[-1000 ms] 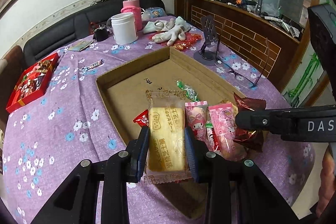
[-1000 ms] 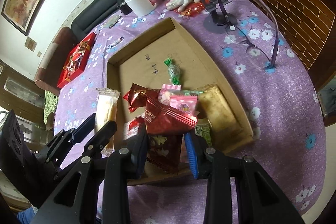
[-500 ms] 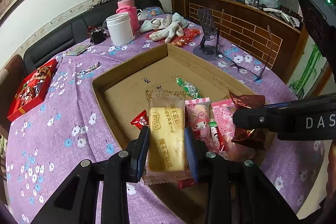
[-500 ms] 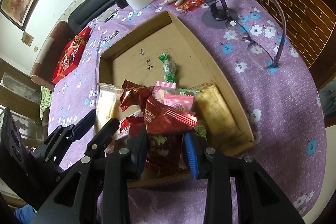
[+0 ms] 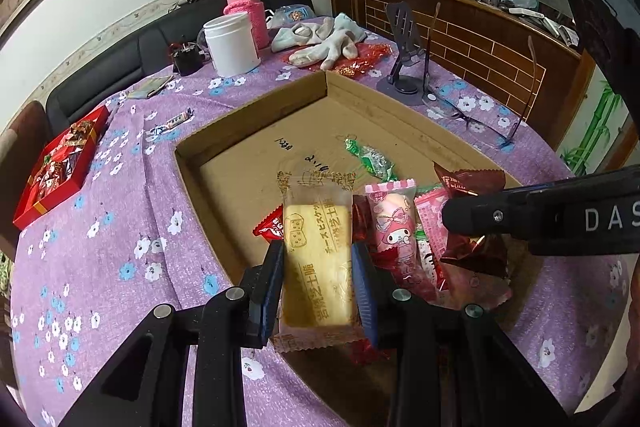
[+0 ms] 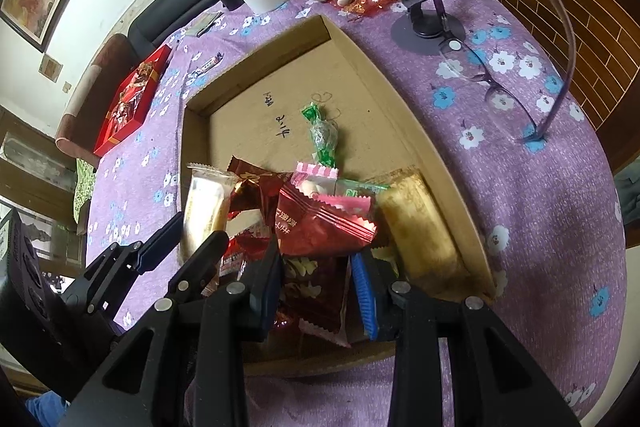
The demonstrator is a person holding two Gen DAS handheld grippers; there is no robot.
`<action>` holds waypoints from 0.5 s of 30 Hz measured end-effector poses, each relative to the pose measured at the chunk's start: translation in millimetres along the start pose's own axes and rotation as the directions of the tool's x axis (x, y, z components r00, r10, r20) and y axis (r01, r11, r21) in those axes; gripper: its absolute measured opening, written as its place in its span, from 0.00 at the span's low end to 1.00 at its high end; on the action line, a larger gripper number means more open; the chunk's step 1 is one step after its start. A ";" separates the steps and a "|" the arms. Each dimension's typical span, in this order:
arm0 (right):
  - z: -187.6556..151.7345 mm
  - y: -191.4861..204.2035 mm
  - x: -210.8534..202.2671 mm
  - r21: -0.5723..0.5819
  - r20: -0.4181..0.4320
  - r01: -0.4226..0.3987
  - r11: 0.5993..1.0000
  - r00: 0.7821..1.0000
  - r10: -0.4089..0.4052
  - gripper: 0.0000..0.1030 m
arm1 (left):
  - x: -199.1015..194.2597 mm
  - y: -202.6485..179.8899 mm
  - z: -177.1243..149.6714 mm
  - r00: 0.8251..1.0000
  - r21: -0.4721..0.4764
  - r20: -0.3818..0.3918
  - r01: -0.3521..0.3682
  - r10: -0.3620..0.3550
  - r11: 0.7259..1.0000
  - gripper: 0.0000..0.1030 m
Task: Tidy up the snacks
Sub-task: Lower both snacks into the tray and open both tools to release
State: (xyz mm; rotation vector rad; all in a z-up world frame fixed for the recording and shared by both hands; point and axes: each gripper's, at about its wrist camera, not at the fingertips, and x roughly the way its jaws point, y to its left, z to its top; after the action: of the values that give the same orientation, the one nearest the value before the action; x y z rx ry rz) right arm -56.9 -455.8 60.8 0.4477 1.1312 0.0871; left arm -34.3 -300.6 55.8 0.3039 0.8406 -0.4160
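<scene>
My left gripper point(image 5: 318, 267) is shut on a clear-wrapped yellow biscuit pack point(image 5: 318, 259), held over the near left part of the shallow cardboard tray point(image 5: 256, 103). It also shows in the right wrist view point(image 6: 206, 211). My right gripper point(image 6: 318, 275) is shut on a dark red snack packet point(image 6: 316, 291) at the tray's near edge; the same gripper shows in the left wrist view point(image 5: 472, 217). In the tray lie a pink character packet point(image 5: 394, 227), a red packet point(image 6: 320, 223), a gold bar point(image 6: 420, 231) and a green candy point(image 6: 324, 139).
On the purple flowered cloth: a red box of sweets point(image 5: 60, 163) at left, a white tub point(image 5: 232, 45) and pink bottle point(image 5: 246, 9) at the back, gloves point(image 5: 324, 41), a phone stand point(image 5: 404, 55) and glasses point(image 5: 476, 115) at right.
Both grippers have moved forward a little over the tray, each still holding its packet. The biscuit pack now sits further inside the tray's near left edge.
</scene>
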 end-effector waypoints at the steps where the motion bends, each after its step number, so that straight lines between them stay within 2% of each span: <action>1: 0.9 0.3 0.9 -0.001 0.000 0.000 1.000 1.000 0.000 0.31 | 1.1 0.4 -0.2 1.000 0.000 -0.002 -0.001 0.001 1.000 0.33; 15: 10.2 5.8 12.1 -0.037 0.000 0.017 0.999 1.000 -0.017 0.31 | 14.2 3.7 0.2 1.000 0.003 -0.024 -0.007 0.007 1.000 0.33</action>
State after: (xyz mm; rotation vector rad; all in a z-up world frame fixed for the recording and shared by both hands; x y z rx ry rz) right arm -41.7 -450.1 56.3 0.4056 1.1314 0.0929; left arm -24.0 -300.7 45.3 0.3153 0.8621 -0.4082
